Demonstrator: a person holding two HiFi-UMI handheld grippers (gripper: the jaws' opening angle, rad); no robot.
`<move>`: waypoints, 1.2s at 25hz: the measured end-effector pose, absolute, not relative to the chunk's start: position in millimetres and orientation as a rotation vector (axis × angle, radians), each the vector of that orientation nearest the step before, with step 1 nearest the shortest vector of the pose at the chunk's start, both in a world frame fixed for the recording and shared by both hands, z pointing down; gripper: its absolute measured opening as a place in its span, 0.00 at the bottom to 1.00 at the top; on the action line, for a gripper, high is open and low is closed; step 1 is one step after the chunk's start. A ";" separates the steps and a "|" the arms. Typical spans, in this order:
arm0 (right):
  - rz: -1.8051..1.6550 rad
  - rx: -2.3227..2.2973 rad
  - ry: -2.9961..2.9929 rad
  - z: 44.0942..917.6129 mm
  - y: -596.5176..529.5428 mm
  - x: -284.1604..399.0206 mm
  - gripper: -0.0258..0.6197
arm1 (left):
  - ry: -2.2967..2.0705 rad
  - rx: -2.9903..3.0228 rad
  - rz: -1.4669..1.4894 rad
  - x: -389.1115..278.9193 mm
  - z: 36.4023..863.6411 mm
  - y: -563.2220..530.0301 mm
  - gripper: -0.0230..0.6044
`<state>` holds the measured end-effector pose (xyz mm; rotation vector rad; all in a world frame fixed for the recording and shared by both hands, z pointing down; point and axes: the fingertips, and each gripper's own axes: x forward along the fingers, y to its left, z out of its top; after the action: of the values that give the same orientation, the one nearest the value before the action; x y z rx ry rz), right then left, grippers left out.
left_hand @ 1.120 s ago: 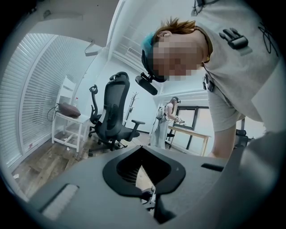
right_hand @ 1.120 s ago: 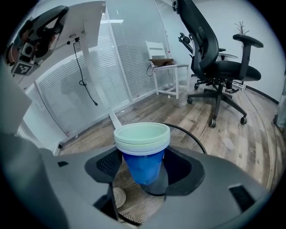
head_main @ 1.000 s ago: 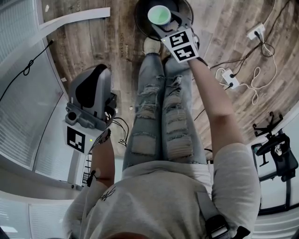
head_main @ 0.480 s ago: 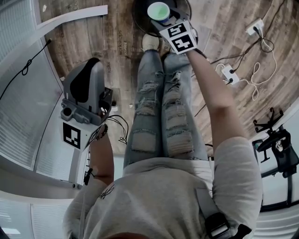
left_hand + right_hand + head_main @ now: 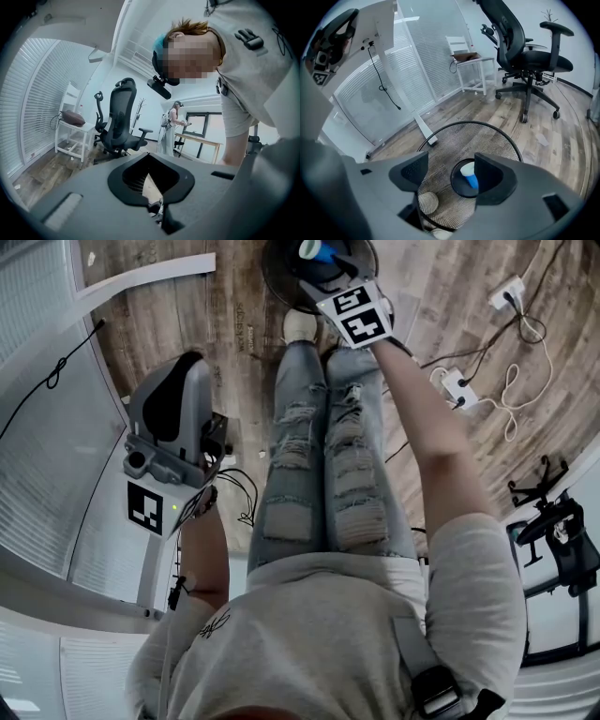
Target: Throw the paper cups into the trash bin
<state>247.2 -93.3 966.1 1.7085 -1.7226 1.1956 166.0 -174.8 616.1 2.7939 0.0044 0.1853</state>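
Note:
My right gripper [image 5: 325, 274] hangs over the black mesh trash bin [image 5: 272, 273], its jaws apart with nothing between them. A blue and white paper cup [image 5: 314, 250] lies tipped inside the bin mouth, free of the jaws. In the right gripper view the right gripper [image 5: 450, 176] looks down into the trash bin [image 5: 474, 124]; the paper cup [image 5: 469, 176] is low inside, and another pale cup [image 5: 427, 202] rests on the bottom. My left gripper [image 5: 178, 381] is held at the person's left side, far from the bin, jaws together and holding nothing; the left gripper [image 5: 151, 161] points up into the room.
The person's legs [image 5: 328, 446] stand right beside the bin. Power strips and cables [image 5: 459, 390] lie on the wood floor to the right. An office chair [image 5: 525, 51], a white stool [image 5: 471, 61] and a white desk leg [image 5: 401, 93] stand beyond the bin.
The right gripper held the cup upright over the bin, green inside showing. Its jaws have let go and the cup has tipped and dropped into the bin. The left gripper barely shifted.

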 end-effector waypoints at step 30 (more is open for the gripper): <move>0.857 1.875 -1.943 735.9 -121.8 278.1 0.48 | 0.036 2.902 0.083 201.3 512.9 -150.6 0.04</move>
<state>278.1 -121.8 735.9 1.8750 -1.9426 0.8568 201.3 -150.6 512.9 2.9017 0.0361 0.0828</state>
